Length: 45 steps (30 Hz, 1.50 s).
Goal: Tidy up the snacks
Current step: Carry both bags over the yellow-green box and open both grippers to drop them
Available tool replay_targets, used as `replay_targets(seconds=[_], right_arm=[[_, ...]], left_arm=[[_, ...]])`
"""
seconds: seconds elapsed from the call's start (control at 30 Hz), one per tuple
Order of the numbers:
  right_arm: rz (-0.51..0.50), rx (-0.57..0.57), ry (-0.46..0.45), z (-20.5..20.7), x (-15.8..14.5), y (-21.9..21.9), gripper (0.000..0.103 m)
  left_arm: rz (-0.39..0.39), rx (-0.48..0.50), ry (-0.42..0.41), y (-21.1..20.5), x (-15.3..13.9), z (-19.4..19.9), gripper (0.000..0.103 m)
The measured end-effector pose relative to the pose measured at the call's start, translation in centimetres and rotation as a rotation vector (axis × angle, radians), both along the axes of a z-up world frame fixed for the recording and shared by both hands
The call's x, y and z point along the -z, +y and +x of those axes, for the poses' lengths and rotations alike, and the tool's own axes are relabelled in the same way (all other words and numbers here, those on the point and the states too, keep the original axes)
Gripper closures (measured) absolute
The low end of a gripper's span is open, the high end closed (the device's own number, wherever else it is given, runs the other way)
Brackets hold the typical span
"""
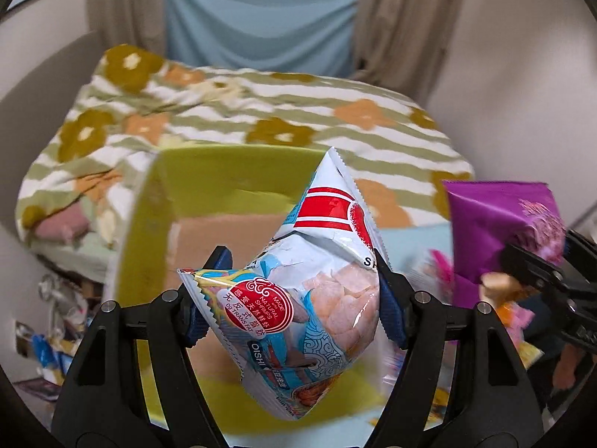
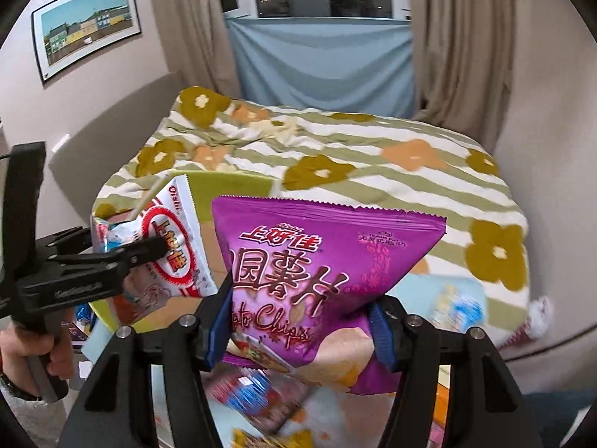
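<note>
A: Nearest first, from the left wrist: the left gripper [image 1: 291, 295] is clamped on the white shrimp cracker bag [image 1: 309, 291], blue pads [image 1: 391, 306] pressing its sides from nine and three o'clock, the bag crumpled and tilted, its top seam pointing to about one o'clock.

B: And the other hand?

A: From the right wrist, the right gripper [image 2: 298, 321] pinches the purple potato chips bag [image 2: 324, 261] low down, the bag fanning out toward twelve o'clock. Its jaws are narrow and squeeze the foil between the blue pads [image 2: 218, 321].

B: Do they see each other?

A: Yes. From the right wrist, the left gripper [image 2: 112, 257] sits at nine o'clock with the cracker bag [image 2: 175, 239], a person's hand [image 2: 33, 354] on its handle. From the left wrist, the purple bag [image 1: 496, 224] and the right gripper [image 1: 541, 272] are at three o'clock.

B: What's under them?

A: Blurred loose snack packets [image 2: 257, 399] at six o'clock. Just beyond the bags, a cardboard box with yellow-green flaps [image 1: 231, 171], open, at about twelve o'clock. Both bags are up in the air, touching nothing else.

B: Further out?

A: A bed with a flowered striped cover [image 2: 373, 164], then a blue cloth [image 2: 321, 67] between beige curtains [image 2: 462, 44], and a framed picture [image 2: 86, 26] at ten o'clock.
</note>
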State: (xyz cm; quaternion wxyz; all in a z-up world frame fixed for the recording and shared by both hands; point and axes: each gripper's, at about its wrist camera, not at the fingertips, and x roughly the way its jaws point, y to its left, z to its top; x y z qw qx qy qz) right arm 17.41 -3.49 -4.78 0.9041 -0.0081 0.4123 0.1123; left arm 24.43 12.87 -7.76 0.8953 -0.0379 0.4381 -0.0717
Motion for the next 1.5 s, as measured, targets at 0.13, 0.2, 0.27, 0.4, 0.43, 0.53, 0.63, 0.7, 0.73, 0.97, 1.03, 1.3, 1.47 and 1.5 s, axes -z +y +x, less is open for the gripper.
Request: replay_targets(seconds=[0.13,0.2,0.27,0.4,0.43,0.53,0.63,0.7,0.73,0.97,1.03,1.3,1.47,1.5], right_arm=[[0.007,-0.014,0.037,3.7,1.1,4.1,0.045],[0.0,-0.012,0.05,5.2,1.8,6.0,0.045],[-0.007,0.004,0.066,6.8,2.7,7.8,0.045],[-0.007,0.043,0.104,8.9,4.1,9.8,0.045],[-0.011,0.052,0.112,9.3,4.4,10.2,0.045],[-0.032,0.08,0.132,10.2,5.0,10.7,0.045],[-0.045,0.101,0.146,10.6,5.2,10.7,0.045],[-0.058,0.111,0.15,10.7,5.4,11.0,0.045],[-0.062,0.112,0.15,10.8,5.4,11.1,0.045],[-0.043,0.11,0.119,11.4,5.1,11.9,0.045],[-0.055,0.097,0.103,11.9,4.9,12.3,0.045],[-0.051,0.012,0.139,15.6,6.7,14.4,0.045],[-0.067,-0.026,0.181,17.0,8.7,15.0,0.0],[-0.061,-0.029,0.171,16.9,8.8,14.9,0.0]], left_arm=[[0.02,-0.042,0.03,4.8,1.8,4.0,0.032],[0.02,-0.037,0.045,6.5,2.9,5.7,0.032],[0.018,-0.021,0.066,7.5,4.0,7.5,0.032],[0.028,0.018,0.105,8.3,6.0,10.3,0.031],[0.034,0.028,0.114,8.2,6.5,10.9,0.031],[0.052,0.044,0.129,7.9,7.4,11.6,0.004],[0.073,0.047,0.113,8.2,7.6,11.8,0.0],[0.054,0.061,0.115,8.7,7.6,11.5,0.0],[0.05,0.063,0.109,8.9,7.5,11.1,0.0],[0.073,0.046,0.063,9.8,6.2,8.9,0.0],[0.082,0.037,0.058,10.0,5.9,8.4,0.0],[0.103,-0.012,0.066,11.6,5.5,7.5,0.0],[0.114,-0.036,0.077,12.2,6.0,7.4,0.0],[0.113,-0.039,0.081,12.2,6.1,7.2,0.0]])
